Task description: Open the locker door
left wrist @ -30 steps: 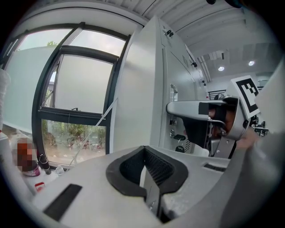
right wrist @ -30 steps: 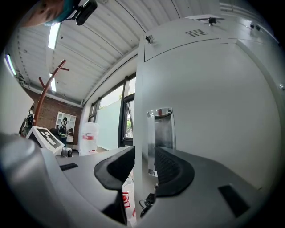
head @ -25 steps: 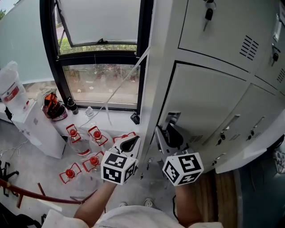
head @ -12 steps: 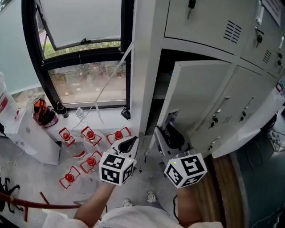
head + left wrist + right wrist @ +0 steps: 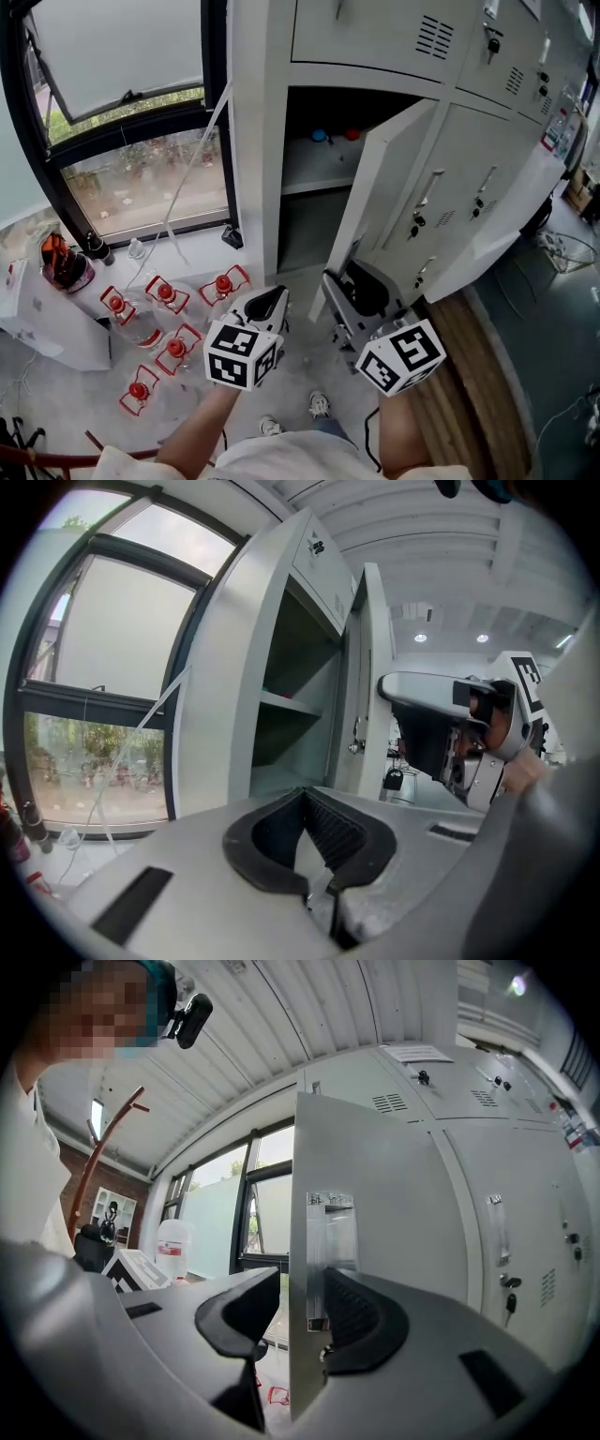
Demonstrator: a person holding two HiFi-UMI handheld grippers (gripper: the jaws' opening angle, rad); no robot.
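Head view, far left: a dark-framed window (image 5: 122, 141) faces you, with greenery beyond the glass.
Floor under window: clear bottles with red caps (image 5: 171, 319) sit in a cluster on the grey floor (image 5: 56, 394).
Left hand-held gripper (image 5: 272, 302): you hold it low, in front of the locker's white side wall. The left gripper view shows it clenched (image 5: 305, 803), pads meeting at the tips with nothing between them.
Open compartment (image 5: 314, 202): the interior is dark, and a shelf (image 5: 319, 173) carries a small blue thing (image 5: 319, 135) and a small red thing (image 5: 352, 134).
Right hand-held gripper (image 5: 342, 281): you have it at the lower free edge of the door. In the right gripper view (image 5: 300, 1312) that edge stands between the jaws, which are opening. The left pad is clear of the metal and the right pad lies just beside the handle plate.
Locker door (image 5: 380, 197): it is swung well out from its frame, hinged on its right side, and fills the middle of the right gripper view (image 5: 375, 1204).
Neighbouring lockers (image 5: 487, 178): their doors are closed, and keys hang in several locks.
Far right: a wooden floor strip (image 5: 459, 375) runs along the locker base.
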